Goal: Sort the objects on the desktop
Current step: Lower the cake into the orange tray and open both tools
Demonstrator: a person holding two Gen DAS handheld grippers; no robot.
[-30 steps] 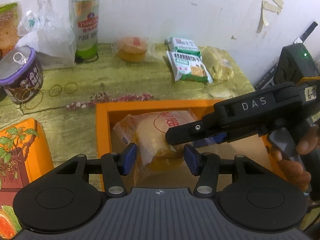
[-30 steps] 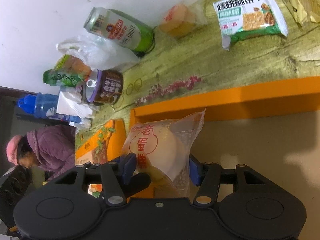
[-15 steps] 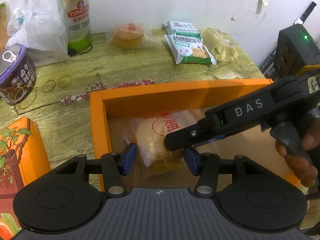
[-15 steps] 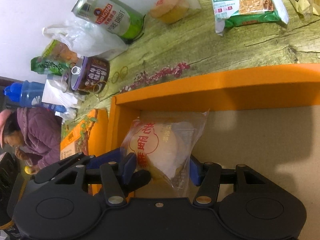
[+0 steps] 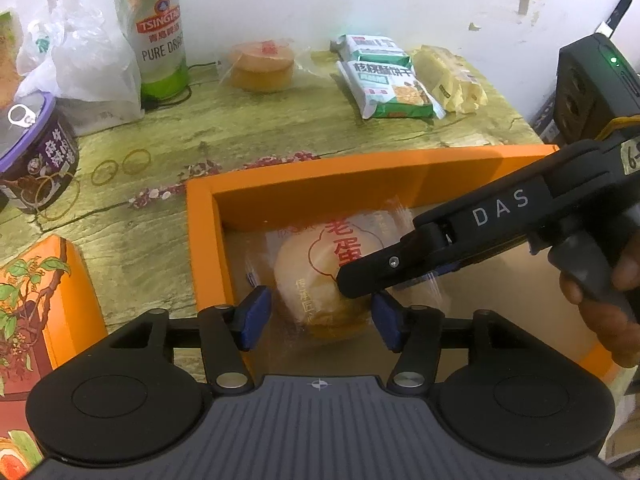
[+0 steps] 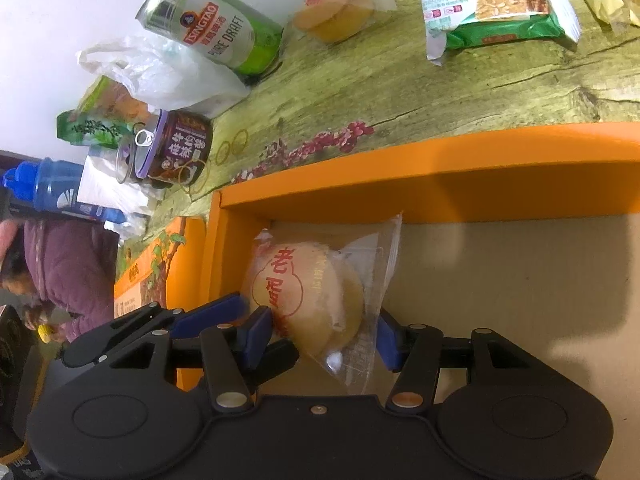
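Inside the shallow orange cardboard tray (image 5: 202,248), near its far left corner, sits the round pale cake in a clear plastic wrapper with red characters (image 5: 320,276). It rests on the tray's brown floor, close to the left wall.

Left gripper (image 5: 318,318): black body, blue pads. Jaws are opening; the wrapped cake lies between them, and the left pad stands clear of it. Contact at the right pad cannot be told, as the other tool's finger crosses in front.

Right gripper (image 6: 326,338): comes in from the right in the left wrist view, held by a hand (image 5: 608,300) on its grip. Its blue pads press both sides of the cake and wrapper — clenched on it. One black finger overlaps the cake's right side in the left wrist view.

On the green wood-grain tabletop (image 5: 260,128) behind the tray:
- tall green-and-silver beer can (image 5: 154,32), upright by the wall
- second wrapped round cake (image 5: 262,64), beside the can
- green-and-white biscuit packet (image 5: 390,88), with a yellow snack packet (image 5: 448,78) touching its right edge
- purple-rimmed tin with a ring pull (image 5: 34,160), far left
- white plastic bag (image 5: 80,60), behind the tin
- loose rubber bands (image 5: 120,164)

Left of the tray lies an orange box printed with leaves (image 5: 36,300).
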